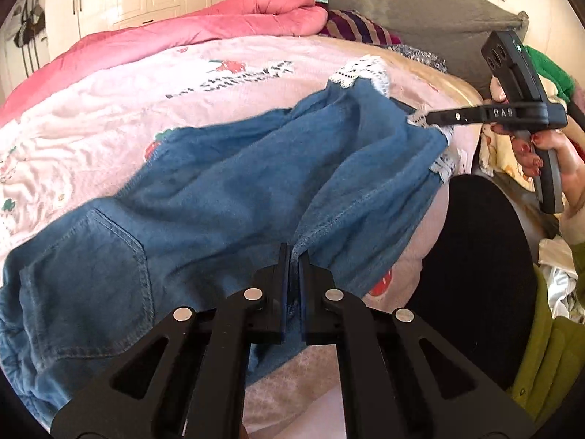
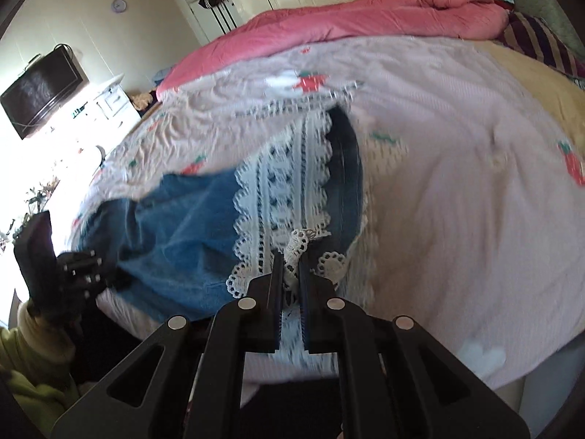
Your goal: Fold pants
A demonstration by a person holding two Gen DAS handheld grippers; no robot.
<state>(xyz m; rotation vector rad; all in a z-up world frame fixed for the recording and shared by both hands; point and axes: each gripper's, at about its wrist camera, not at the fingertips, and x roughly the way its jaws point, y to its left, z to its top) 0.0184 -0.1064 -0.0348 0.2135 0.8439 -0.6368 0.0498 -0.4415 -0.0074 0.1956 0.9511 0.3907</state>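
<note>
Left wrist view: left gripper [image 1: 293, 256] clamped on denim pants [image 1: 226, 190] at 6 o'clock, spread across pink bedspread [image 1: 109, 128]. Right gripper [image 2: 291, 256] pinching lace hem [image 2: 281, 183]. Thin lace likely to slip out under pull; fold skewed then.

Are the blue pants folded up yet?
Not yet. The pants lie stretched long across the bed, each end pinched by a gripper.

You wore an olive-green sleeve [image 2: 25, 376] with a cream cuff [image 2: 27, 316], red nail polish [image 1: 526, 152], and carried black grippers with silver pivot pins [image 1: 254, 293].
</note>
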